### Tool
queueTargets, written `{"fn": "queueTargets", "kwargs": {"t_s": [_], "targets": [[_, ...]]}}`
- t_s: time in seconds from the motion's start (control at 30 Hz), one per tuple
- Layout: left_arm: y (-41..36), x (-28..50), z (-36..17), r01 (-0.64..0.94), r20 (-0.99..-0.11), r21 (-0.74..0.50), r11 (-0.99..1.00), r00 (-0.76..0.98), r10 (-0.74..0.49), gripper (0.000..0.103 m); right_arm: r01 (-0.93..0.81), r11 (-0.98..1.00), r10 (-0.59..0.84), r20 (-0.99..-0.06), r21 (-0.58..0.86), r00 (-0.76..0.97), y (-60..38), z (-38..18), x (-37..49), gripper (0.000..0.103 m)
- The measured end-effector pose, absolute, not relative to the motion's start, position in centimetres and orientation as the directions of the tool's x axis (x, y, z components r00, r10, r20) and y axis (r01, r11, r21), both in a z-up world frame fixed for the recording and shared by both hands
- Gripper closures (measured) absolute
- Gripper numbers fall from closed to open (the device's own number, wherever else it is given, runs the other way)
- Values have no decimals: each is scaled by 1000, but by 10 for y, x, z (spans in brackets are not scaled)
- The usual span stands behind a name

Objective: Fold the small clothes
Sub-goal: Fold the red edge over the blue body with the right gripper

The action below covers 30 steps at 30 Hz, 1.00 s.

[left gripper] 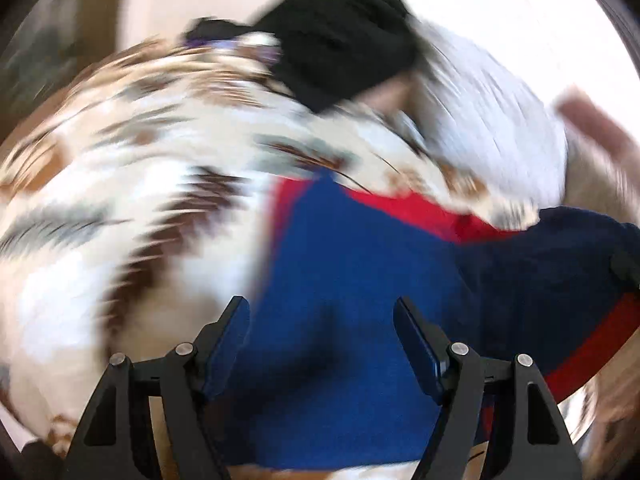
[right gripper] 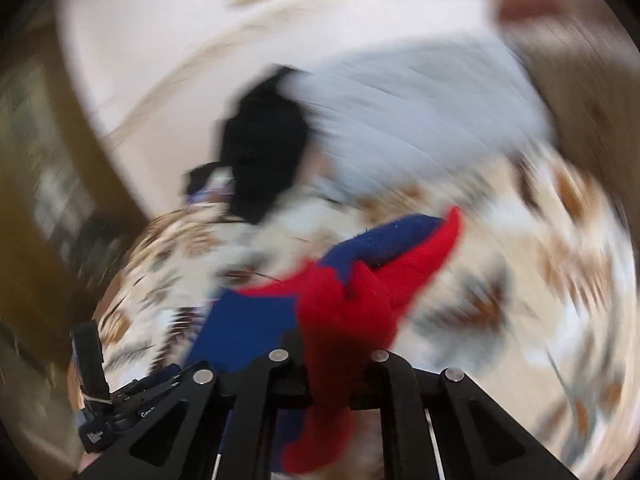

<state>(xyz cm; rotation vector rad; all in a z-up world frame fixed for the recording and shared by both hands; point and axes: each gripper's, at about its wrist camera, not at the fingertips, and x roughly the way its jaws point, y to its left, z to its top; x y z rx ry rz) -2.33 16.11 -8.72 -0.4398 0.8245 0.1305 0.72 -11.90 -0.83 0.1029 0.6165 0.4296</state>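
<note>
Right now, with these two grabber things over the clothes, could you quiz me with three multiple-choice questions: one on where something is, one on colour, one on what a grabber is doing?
1. Where does the black garment lie?
A. beyond the blue and red garment
B. inside the left gripper
C. on the floor

2. What colours pattern the bedspread?
A. green, yellow
B. white, brown, grey
C. plain pink

3. The right gripper is:
A. wide open, empty
B. out of view
C. shut on red fabric

Answers: 1 A, farther along the bed; 2 B, blurred leafy print; 3 C, red cloth bunches between its fingers.

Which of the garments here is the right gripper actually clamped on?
The red-and-blue knit garment: it bunches between the right gripper, while the black garment and white garment lie farther back.
</note>
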Motion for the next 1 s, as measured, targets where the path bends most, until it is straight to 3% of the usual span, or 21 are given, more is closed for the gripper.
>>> {"fn": "queueTargets", "kwargs": {"t_s": [0.07, 0.13, 0.2, 0.47, 0.67, 0.7, 0.73, 0.77, 0.8, 0.93, 1.0], "targets": [[194, -42, -86, -331, -720, -367, 869, 692, -41, 28, -486, 861, 477, -575, 152, 665, -56, -24, 3, 92], [219, -49, -90, -359, -724, -408, 840, 687, -58, 29, -573, 811, 489, -679, 121, 548, 1, -75, 7, 92], [231, -47, -95, -357, -731, -434, 827, 676, -91, 30, -580, 795, 479, -769, 176, 423, 23, -127, 18, 92], [201, 2, -91, -149, -676, -557, 817, 653, -341, 29, -567, 777, 564, -703, 274, 433, 3, -113, 23, 93], [168, 58, -101, -92, -712, -590, 802, 528, -462, 30, -586, 760, 599, -651, 280, 466, 0, -94, 5, 93], [161, 70, -107, -87, -726, -585, 806, 499, -473, 32, -592, 756, 603, -647, 278, 466, -1, -93, 4, 93], [158, 74, -112, -96, -737, -583, 807, 482, -475, 60, -596, 753, 606, -647, 279, 462, -1, -94, 4, 93], [156, 83, -120, -109, -748, -584, 804, 458, -481, 76, -597, 751, 608, -649, 282, 458, -1, -95, 3, 93], [155, 88, -122, -111, -749, -585, 803, 455, -482, 82, -598, 748, 610, -652, 287, 450, -2, -97, 1, 93], [138, 45, -66, 67, -648, -426, 902, 673, -356, 85, -639, 711, 658, -600, 293, 456, 0, -89, -12, 92], [143, 46, -80, 12, -688, -395, 918, 659, -305, 85, -649, 700, 666, -602, 298, 441, 8, -94, -13, 89]]}}
